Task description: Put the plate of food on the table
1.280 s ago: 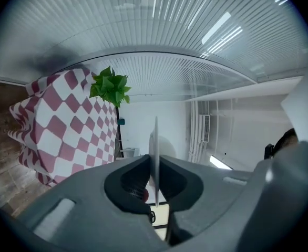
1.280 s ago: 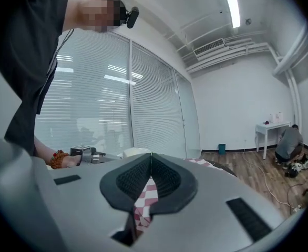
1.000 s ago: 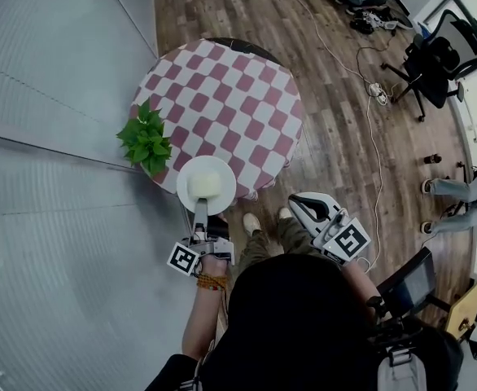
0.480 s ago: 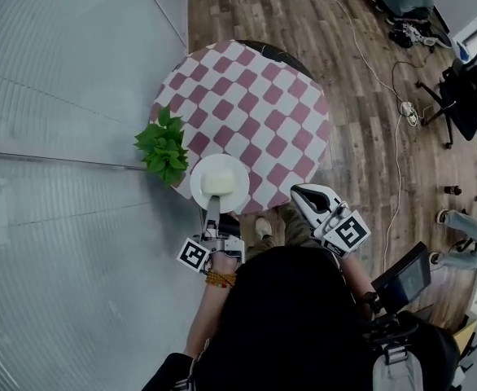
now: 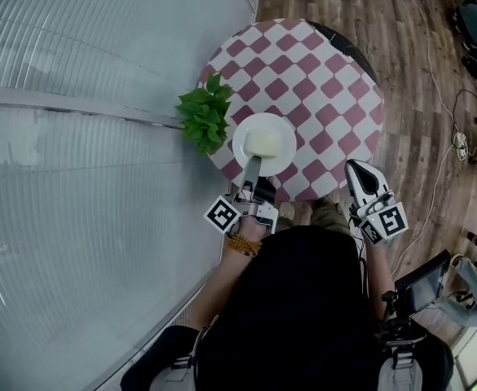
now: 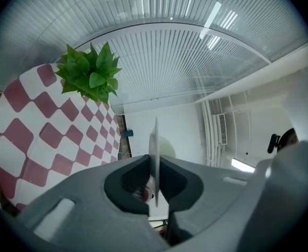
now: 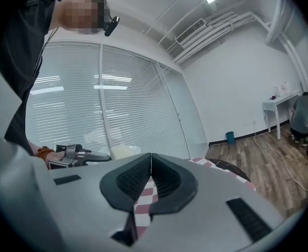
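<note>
At the near edge of the round checked worktop [image 5: 320, 80], the person's dark head and shoulders fill the bottom of the head view and hide everything beneath them. The left hand-held gripper [image 5: 252, 168] reaches in from that edge, a bead bracelet [image 5: 244, 245] on the wrist behind it. Its jaws are clamped on the near rim of the white plate [image 5: 240, 143]. In its own view the left hand-held gripper [image 6: 155, 178] shows the plate [image 6: 155, 140] edge-on as a thin line pinched between the pads, so the food cannot be seen from there. From above, the pale food [image 5: 263, 142] sits in the plate's middle, too small to make out what it is.

The plate hangs over the worktop's near-left part. Whether its underside touches the cloth cannot be told.

The right hand-held gripper [image 5: 360, 172] is off the worktop's near-right edge. In its own view the right hand-held gripper [image 7: 151, 173] has its jaws pressed together with nothing between them. Its grey body covers most of the worktop [image 7: 142, 201], of which only a strip of checks shows.

A leafy green plant [image 5: 204, 116] stands at the worktop's left edge, just beside the plate. The plant [image 6: 89, 73] also shows over the worktop [image 6: 33, 135] in the left gripper view. Beyond the worktop's far and right sides, cables [image 5: 454, 137] trail over the wooden floor.
</note>
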A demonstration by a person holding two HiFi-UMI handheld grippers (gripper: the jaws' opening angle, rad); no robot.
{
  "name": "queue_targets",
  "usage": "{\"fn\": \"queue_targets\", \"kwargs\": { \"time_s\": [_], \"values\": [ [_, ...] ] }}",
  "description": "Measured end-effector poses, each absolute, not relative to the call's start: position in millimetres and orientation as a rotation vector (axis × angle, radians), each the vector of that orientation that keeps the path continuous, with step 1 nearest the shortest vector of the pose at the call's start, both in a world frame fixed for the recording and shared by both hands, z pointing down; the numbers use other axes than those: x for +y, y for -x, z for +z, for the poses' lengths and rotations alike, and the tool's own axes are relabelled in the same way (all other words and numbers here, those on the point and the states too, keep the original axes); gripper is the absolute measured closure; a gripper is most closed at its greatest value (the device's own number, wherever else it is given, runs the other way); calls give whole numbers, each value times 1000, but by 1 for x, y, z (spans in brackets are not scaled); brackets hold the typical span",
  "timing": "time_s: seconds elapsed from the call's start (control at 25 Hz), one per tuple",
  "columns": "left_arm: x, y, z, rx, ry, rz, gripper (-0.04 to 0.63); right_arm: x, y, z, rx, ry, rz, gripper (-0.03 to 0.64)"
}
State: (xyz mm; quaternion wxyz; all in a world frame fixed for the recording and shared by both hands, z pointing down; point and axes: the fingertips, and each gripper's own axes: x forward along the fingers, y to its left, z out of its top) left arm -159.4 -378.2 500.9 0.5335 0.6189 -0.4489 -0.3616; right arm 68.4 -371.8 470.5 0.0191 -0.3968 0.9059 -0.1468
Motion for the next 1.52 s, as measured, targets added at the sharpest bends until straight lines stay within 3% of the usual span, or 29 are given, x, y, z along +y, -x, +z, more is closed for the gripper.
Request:
{"fn": "queue_targets", "kwargs": {
  "time_s": [0.72,1.52],
  "values": [
    [-488,128,577,-1099,-1492,-665,574,-403,-127,506,2785,1322,-566,604],
    [-687,115,651,-1160,-1321,-738,574,-417,-168,552,2779,1492,-724,604]
  ]
}}
